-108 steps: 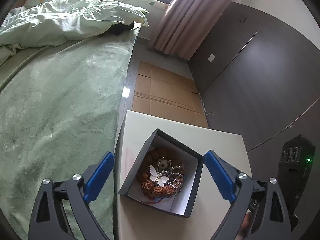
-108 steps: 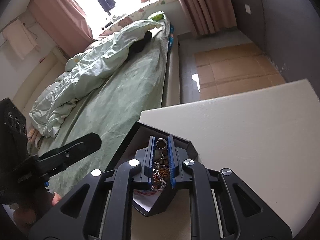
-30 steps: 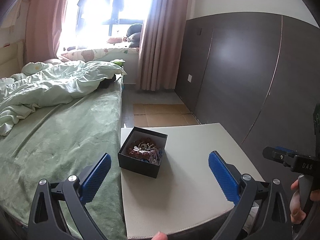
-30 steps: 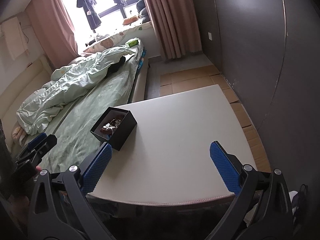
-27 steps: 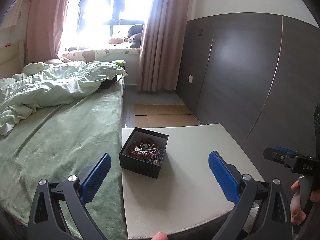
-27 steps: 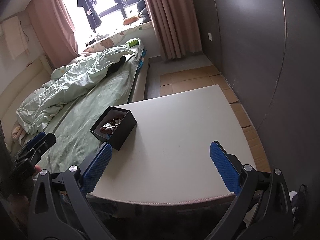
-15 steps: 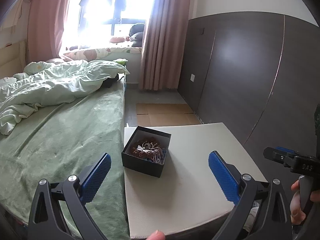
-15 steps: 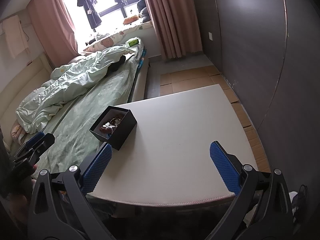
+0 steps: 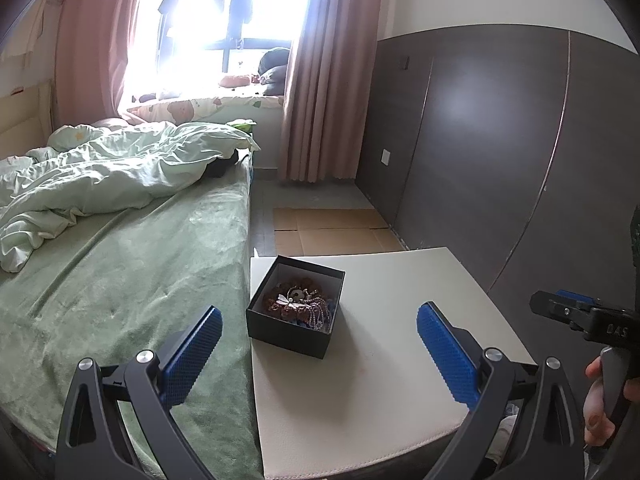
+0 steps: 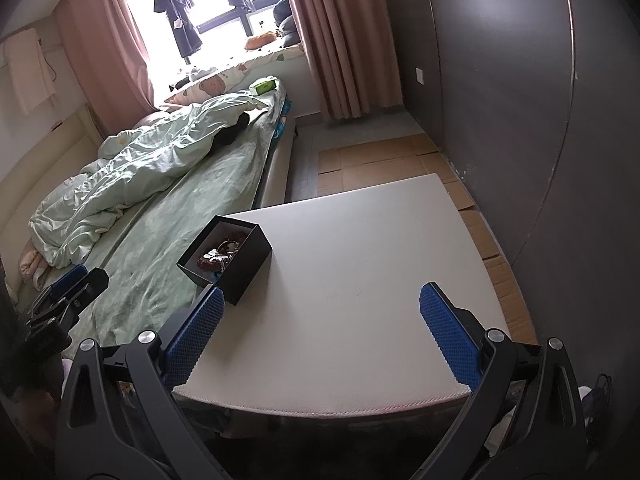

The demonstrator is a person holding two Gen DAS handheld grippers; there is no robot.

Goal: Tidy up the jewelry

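Above the white table (image 9: 384,360), both grippers hang wide open and empty.
Left wrist view: left gripper (image 9: 318,336) short of the black box (image 9: 294,306) of tangled beads and chains; "DAS" shows on the right tool. Right wrist view: right gripper (image 10: 320,312) holds nothing; box at the table's bed-side edge.

1. One black box (image 9: 295,318) of tangled jewelry (image 9: 298,304) sits on one white surface (image 9: 380,344).
2. Two blue-padded grippers: left gripper (image 9: 318,356), right gripper (image 10: 320,330).
3. One green bed (image 9: 120,264).
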